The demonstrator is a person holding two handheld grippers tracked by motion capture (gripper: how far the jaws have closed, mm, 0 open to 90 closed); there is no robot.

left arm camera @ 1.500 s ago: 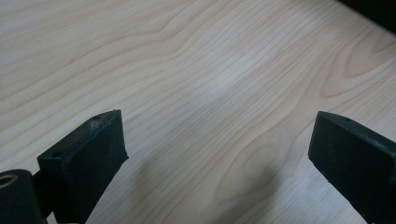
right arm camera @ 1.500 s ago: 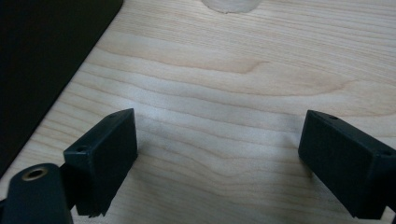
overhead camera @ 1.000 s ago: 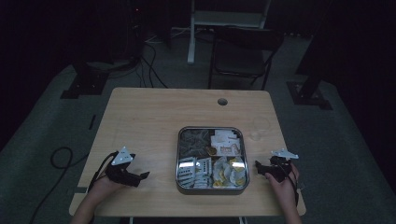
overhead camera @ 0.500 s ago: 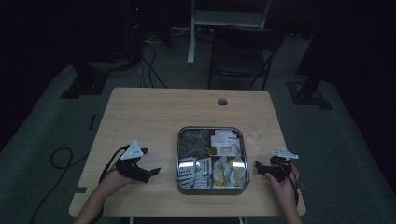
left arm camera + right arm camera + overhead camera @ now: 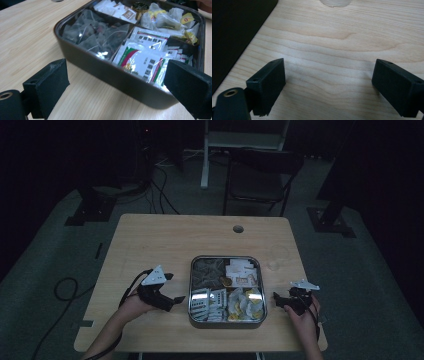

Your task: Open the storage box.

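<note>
A dark square tray [image 5: 190, 287] with four compartments sits on the near half of the wooden table [image 5: 160, 245]. In the left gripper view its wall [image 5: 100, 68] stands just ahead, holding clear pyramid tea bags [image 5: 95, 32], white sachets with green and red print [image 5: 140, 60], pale packets [image 5: 115, 8] and yellow-tagged bags [image 5: 172, 17]. My left gripper [image 5: 176, 300] [image 5: 117, 87] is open, low over the table and pointing at the tray's left side. My right gripper [image 5: 276, 300] [image 5: 329, 85] is open over bare wood right of the tray, whose dark wall [image 5: 232, 30] is at its left.
A round cable hole [image 5: 238, 228] lies in the table's far part. A dark chair [image 5: 260, 175] and a white stand [image 5: 245, 140] are behind the table. Cables [image 5: 65, 287] trail on the floor at the left. The far half of the table is bare wood.
My left gripper has moved right across the table to the tray's left side. The right gripper and hand have stayed put.
</note>
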